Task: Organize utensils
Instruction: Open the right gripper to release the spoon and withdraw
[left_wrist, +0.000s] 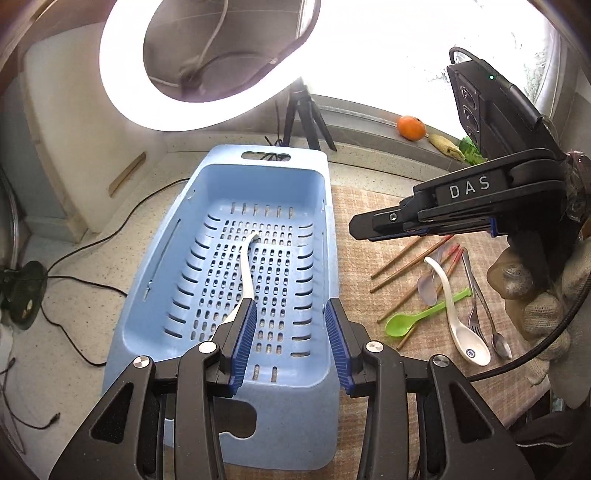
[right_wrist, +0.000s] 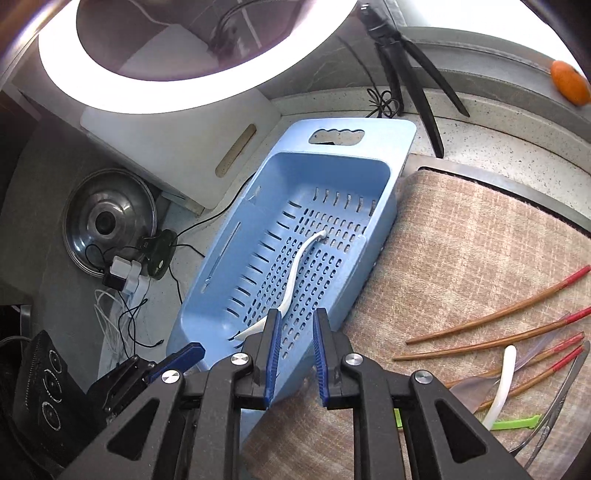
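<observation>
One basket (left_wrist: 229, 177) sits left of the mat (left_wrist: 369, 206). In the basket lies one white spoon (left_wrist: 246, 269). On the mat lie four chopsticks (left_wrist: 410, 264), one more white spoon (left_wrist: 458, 317), one green spoon (left_wrist: 417, 319), one clear spoon (left_wrist: 428, 286), one fork (left_wrist: 474, 310) and one metal spoon (left_wrist: 498, 339). Beyond the mat, on the sill, there is one orange (left_wrist: 411, 127). One pot lid (right_wrist: 109, 221) lies left of the basket.
</observation>
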